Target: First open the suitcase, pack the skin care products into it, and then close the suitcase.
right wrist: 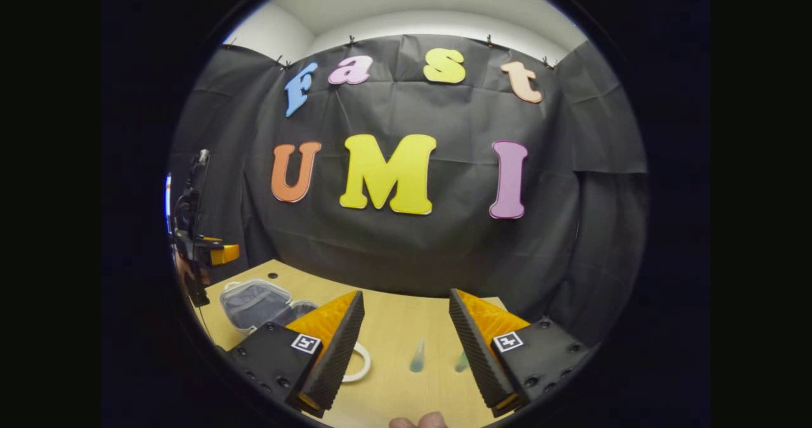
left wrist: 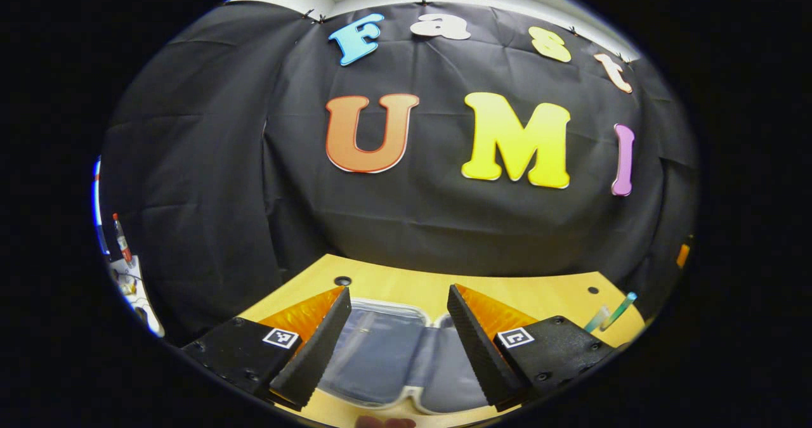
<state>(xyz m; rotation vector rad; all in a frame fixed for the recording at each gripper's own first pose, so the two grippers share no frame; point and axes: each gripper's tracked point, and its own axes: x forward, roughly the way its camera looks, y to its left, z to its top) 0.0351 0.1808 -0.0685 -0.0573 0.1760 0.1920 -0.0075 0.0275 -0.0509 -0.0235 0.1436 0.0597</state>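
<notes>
- The suitcase [left wrist: 393, 352] is a small translucent case with a white rim, lying open on the wooden table [left wrist: 406, 288]. Its two halves spread flat, side by side, toward the table's near edge in the left gripper view.
- In the right gripper view the same suitcase [right wrist: 254, 304] sits near the table's left edge, with part of its white rim curving out just beside that gripper's left finger.
- It looks like thin moulded plastic: light, a little flexible and smooth, so it may well slide on the table if pushed from one side. The raised rim of the free half seems the best place to take hold for closing, while the other gripper steadies the base.
- The skin care products are two slim greenish tubes [right wrist: 417, 356] lying on the bare table right of the suitcase and apart from it. One is tapered and pale; the other [right wrist: 461, 361] lies just beside the right gripper's right finger.
- In the left gripper view the tubes [left wrist: 609, 315] rest near the table's right edge.
- The tubes appear light, soft-walled and round, likely to roll or squirt out of a hard pinch. A gentle grip across the middle of the body seems safest.
- The left gripper [left wrist: 398, 336] hangs over the open suitcase, fingers spread wide and empty.
- The right gripper [right wrist: 406, 342] hovers above the tubes, also spread and pinching nothing.
</notes>
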